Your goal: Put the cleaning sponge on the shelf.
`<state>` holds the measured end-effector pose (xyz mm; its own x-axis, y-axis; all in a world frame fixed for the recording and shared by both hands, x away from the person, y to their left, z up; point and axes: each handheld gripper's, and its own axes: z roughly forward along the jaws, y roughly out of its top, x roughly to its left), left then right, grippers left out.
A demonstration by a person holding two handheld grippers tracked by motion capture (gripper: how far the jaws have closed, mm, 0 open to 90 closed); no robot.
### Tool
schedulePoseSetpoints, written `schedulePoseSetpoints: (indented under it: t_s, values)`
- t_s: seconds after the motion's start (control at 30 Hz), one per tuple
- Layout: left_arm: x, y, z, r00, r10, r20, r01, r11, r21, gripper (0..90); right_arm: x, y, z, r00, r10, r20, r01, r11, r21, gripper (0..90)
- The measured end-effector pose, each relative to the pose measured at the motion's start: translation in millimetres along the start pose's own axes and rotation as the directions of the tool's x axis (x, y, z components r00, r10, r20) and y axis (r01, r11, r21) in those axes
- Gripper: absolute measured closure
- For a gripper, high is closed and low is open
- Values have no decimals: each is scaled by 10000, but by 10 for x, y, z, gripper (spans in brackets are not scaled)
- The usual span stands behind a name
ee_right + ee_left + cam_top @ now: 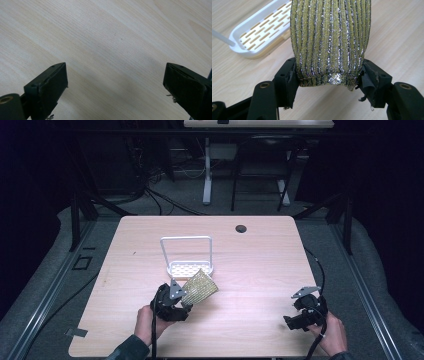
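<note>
At about 7 o'clock on the wooden table (pixel 250 270), seen from the high view, the left gripper (pixel 186 301) is held in the person's left hand (pixel 147 322) and clamps a ribbed, gold-and-silver metallic scouring pad (pixel 200 287). The pad sticks out of the jaws toward 1 o'clock, raised off the tabletop, and its far end lies just in front of the white soap rack (pixel 189 268). In the left gripper view the two black jaws press on the near end of the scouring pad (pixel 329 42) from both sides, squeezing it narrower there; a shiny silver spot shows at the pinched edge. The rack's slotted white tray (pixel 254 37) lies at 10 o'clock from the pad in that view, apart from it, resting on the table.

The rack stands near the middle of the table, with a tall white wire handle arching over its tray.

At about 5 o'clock on the table, well apart from the pad and rack, the right gripper (pixel 300 319) is held in the right hand (pixel 334 335). In the right gripper view its jaws stand wide apart over bare wood (pixel 112 50), with nothing between them.

A small dark round hole (pixel 241 228) sits near the table's far edge at 12 o'clock.
</note>
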<state>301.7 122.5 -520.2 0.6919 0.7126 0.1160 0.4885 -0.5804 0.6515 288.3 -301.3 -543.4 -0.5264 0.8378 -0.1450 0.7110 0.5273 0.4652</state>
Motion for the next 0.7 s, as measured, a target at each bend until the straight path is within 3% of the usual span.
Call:
schedulePoseSetpoints:
  t_s: [0.3, 0.57, 0.7]
  values:
    - [194, -5, 91, 9973, -501, -538, 490, 9985, -226, 366, 11, 10, -2, 9999, -10, -105, 10, 10000, -20, 49]
    - [353, 20, 210, 9912, -1147, -665, 1133, 9932, -251, 366, 7, 14, 3, 9998, 57, -182, -57, 10000, 19, 50]
    - [415, 21, 262, 9889, -1265, -774, 1253, 9919, -203, 366, 9, 18, 13, 9999, 3, -154, -4, 10000, -32, 50]
